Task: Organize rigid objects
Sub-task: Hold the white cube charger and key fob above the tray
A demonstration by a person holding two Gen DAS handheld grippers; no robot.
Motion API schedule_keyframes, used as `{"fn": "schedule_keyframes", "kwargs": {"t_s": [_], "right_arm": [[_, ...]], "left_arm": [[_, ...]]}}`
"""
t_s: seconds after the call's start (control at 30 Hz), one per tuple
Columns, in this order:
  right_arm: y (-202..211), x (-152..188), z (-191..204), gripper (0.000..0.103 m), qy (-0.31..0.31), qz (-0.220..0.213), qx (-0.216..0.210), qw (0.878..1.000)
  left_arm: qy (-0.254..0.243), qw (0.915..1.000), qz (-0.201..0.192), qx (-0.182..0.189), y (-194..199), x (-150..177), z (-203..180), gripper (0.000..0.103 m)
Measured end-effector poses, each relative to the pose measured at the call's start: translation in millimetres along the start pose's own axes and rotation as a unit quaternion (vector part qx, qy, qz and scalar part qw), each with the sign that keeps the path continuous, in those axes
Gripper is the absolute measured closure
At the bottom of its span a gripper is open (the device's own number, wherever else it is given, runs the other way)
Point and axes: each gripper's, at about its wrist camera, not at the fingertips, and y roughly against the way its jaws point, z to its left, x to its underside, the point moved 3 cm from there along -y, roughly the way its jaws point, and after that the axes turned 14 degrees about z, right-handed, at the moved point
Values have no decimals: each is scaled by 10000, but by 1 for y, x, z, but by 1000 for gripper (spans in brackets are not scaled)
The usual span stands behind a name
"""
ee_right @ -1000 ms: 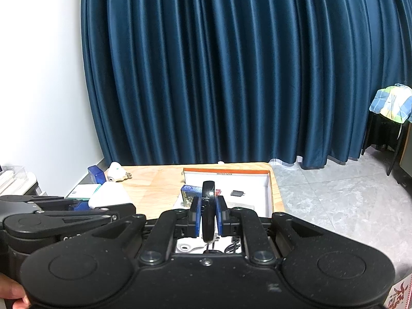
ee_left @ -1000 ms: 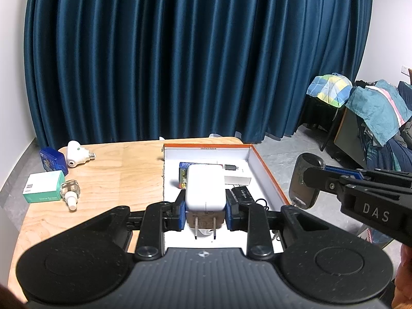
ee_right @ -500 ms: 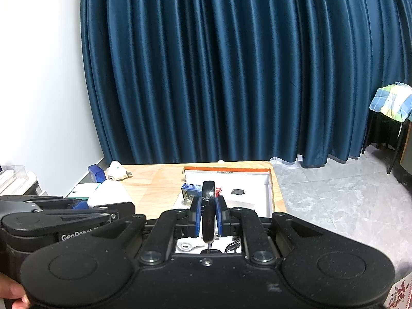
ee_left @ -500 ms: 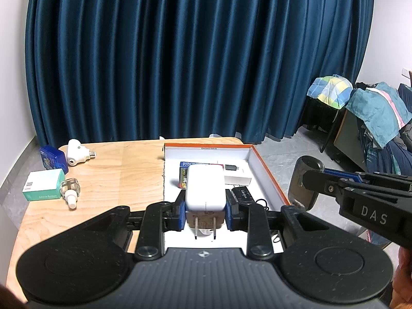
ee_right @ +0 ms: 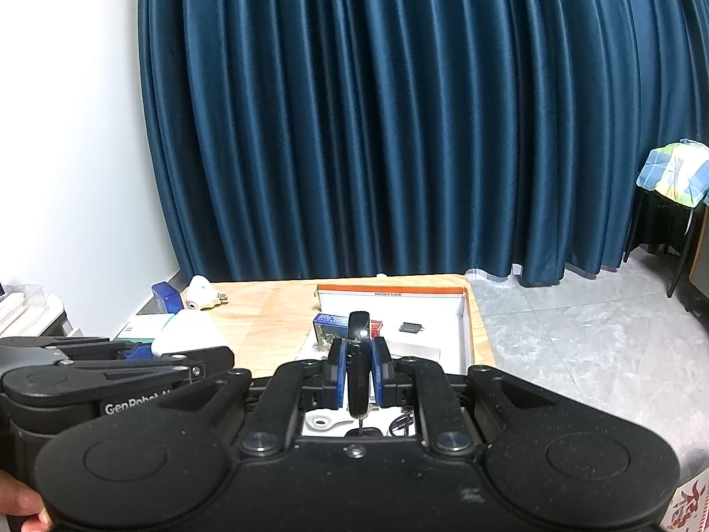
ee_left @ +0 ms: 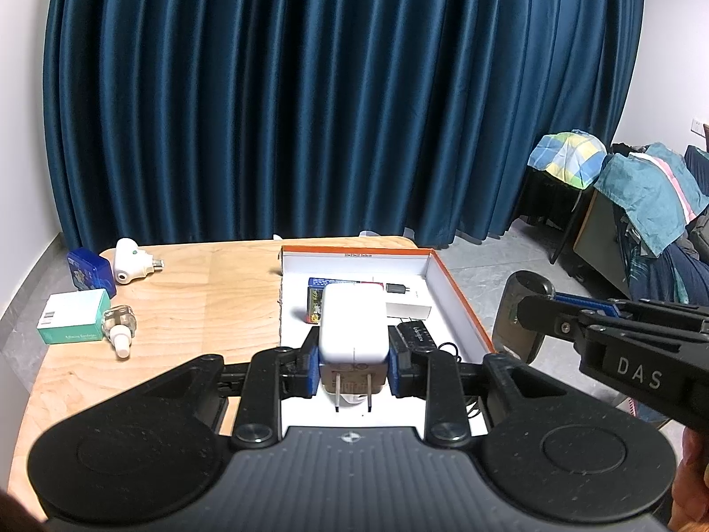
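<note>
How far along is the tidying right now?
Done: a blue card pack and a black adapter lie in the orange-edged white box.
In hand: left gripper clamps a white plug charger; right gripper clamps a flat black device.
Left: a white nightlight plug, blue tin, teal carton and clear vial on the wooden table.

Box (ee_left: 461, 306) on table (ee_left: 212, 306), bottle (ee_left: 118, 326) left

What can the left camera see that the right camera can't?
Only the left wrist view shows the charger's two metal prongs, the small bottle on the table and the draped clothes at the right. Only the right wrist view shows the white wall and the dark flat thing edge-on in the right gripper. Both show the curtain, the box and the blue tin.
</note>
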Motion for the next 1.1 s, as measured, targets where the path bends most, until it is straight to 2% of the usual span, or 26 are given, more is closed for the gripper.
{"fn": "schedule_keyframes", "kwargs": {"t_s": [1.1], "right_arm": [[-3, 3, -1, 89, 0, 91, -18, 10000]], "left_arm": [[25, 10000, 27, -13, -2, 1, -1, 74]]}}
